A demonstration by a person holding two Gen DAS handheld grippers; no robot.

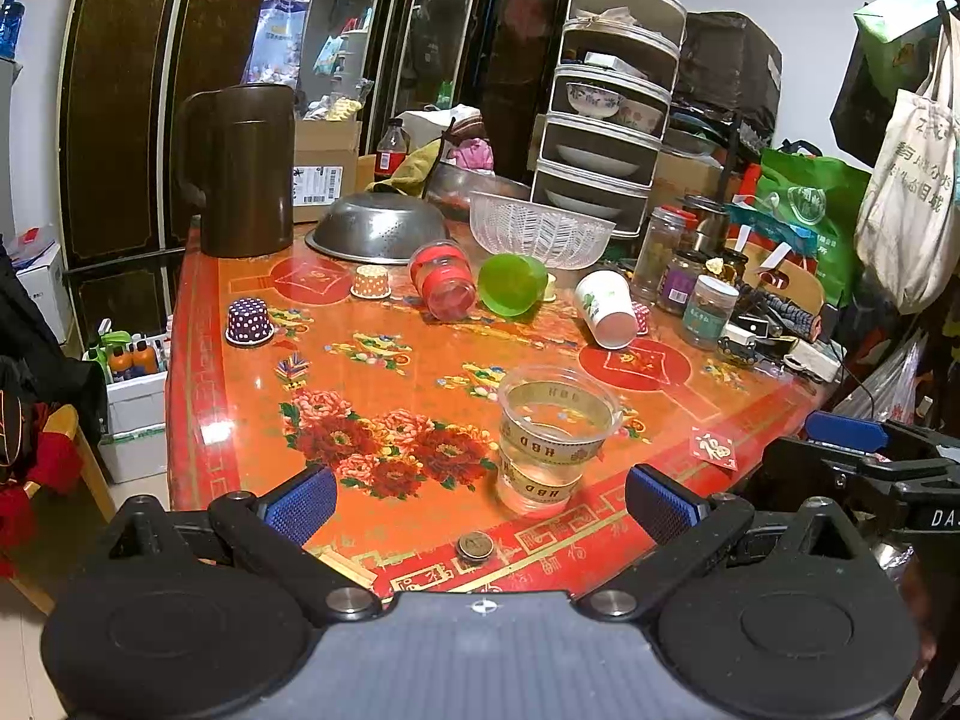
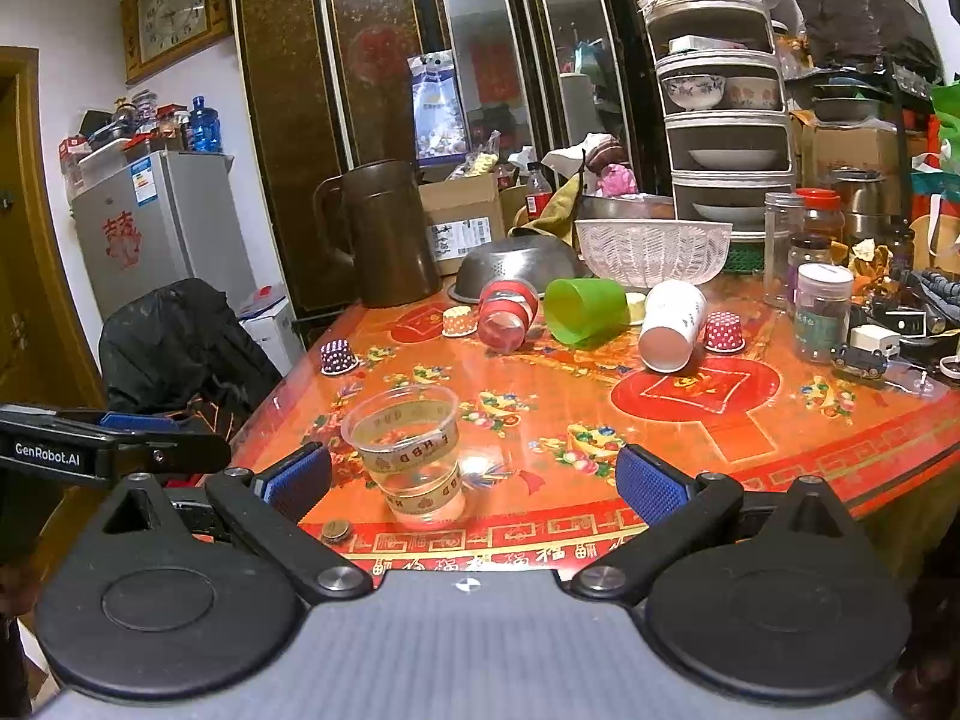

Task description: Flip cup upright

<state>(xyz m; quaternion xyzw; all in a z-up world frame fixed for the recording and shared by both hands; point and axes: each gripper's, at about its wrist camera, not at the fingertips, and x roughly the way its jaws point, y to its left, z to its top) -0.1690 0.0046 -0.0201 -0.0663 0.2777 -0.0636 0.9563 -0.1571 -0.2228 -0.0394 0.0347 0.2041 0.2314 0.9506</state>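
Observation:
A clear plastic cup [image 1: 549, 438] with gold bands stands upright near the table's front edge; it also shows in the right wrist view [image 2: 414, 459]. Three cups lie on their sides farther back: a red-banded clear cup [image 1: 443, 280] [image 2: 507, 315], a green cup [image 1: 512, 284] [image 2: 585, 309] and a white paper cup [image 1: 606, 309] [image 2: 672, 324]. My left gripper [image 1: 480, 501] is open and empty, just in front of the clear cup. My right gripper [image 2: 474, 483] is open and empty, the clear cup just ahead between its fingers.
On the red flowered table [image 1: 360, 360]: a brown jug [image 1: 240, 171], an overturned steel colander [image 1: 378, 228], a white basket [image 1: 540, 231], jars [image 1: 708, 309], small paper cupcake cups [image 1: 249, 321], a coin [image 1: 474, 546]. A dish rack [image 1: 606, 114] stands behind.

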